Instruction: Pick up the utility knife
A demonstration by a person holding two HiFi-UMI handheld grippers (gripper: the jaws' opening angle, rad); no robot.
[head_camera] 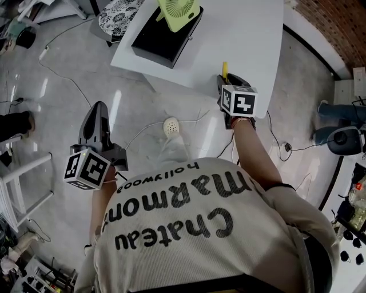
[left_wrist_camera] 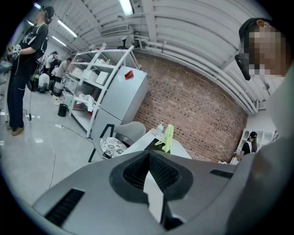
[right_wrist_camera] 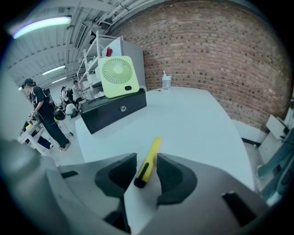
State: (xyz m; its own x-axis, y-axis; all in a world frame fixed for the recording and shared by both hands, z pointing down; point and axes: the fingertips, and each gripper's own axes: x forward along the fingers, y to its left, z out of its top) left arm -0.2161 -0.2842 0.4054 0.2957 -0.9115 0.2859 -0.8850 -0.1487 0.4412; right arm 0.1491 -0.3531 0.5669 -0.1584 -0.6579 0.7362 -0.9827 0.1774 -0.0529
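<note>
The yellow utility knife [right_wrist_camera: 150, 158] with a black end lies flat on the white table [right_wrist_camera: 197, 119]. It points away from me, between the jaws of my right gripper [right_wrist_camera: 146, 157]. Those jaws stand open on either side of it, with table showing between the knife and the right jaw. From the head view, only the knife's yellow tip [head_camera: 225, 68] shows beyond the right gripper [head_camera: 227, 80], near the table's [head_camera: 251, 34] front edge. My left gripper [head_camera: 98, 107] hangs over the floor at the left, away from the table. Its jaws [left_wrist_camera: 149, 152] meet at the tips with nothing between them.
A black box [head_camera: 163, 41] carrying a green fan [head_camera: 178, 12] stands at the table's far left. A cup [right_wrist_camera: 166, 81] is at the far edge. A patterned chair [head_camera: 117, 16] stands beside the table. Cables and a white round device [head_camera: 171, 126] lie on the floor. A person [left_wrist_camera: 23, 69] stands far off.
</note>
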